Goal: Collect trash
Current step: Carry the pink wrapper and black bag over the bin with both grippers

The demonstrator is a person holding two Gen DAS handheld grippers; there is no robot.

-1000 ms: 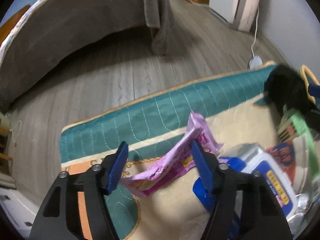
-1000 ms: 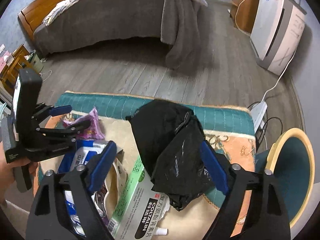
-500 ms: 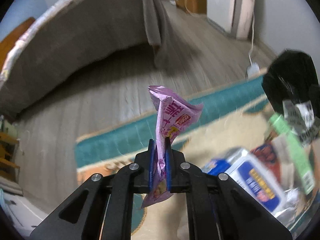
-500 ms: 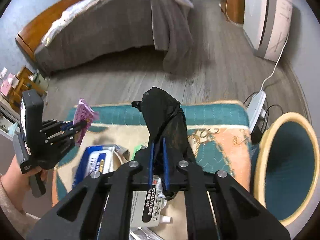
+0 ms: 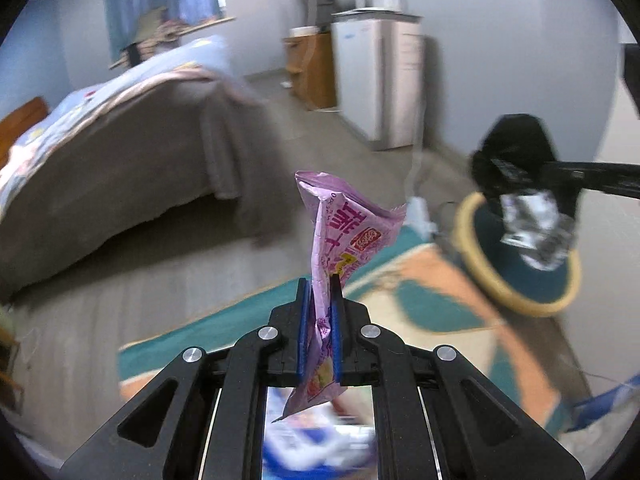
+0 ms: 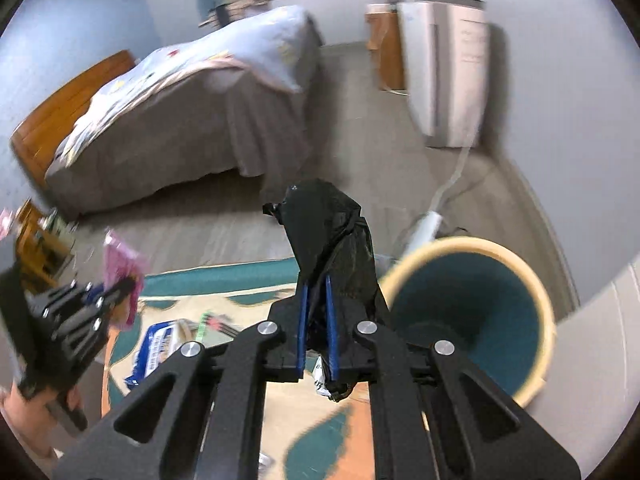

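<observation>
Bedroom floor with a patterned rug (image 6: 224, 300) lies below. Clamped upright in the left tool (image 5: 319, 312) is a pink wrapper (image 5: 340, 240); the right tool (image 6: 316, 316) pinches a black plastic bag (image 6: 332, 236) with something silvery hanging under it, too blurred to identify. Just beside it stands a teal bin (image 6: 472, 312) with a cream rim, its bottom dim. Blue-and-white packets (image 6: 160, 344) on the rug are smeared. A grey-skirted bed (image 6: 192, 128) stands beyond.
</observation>
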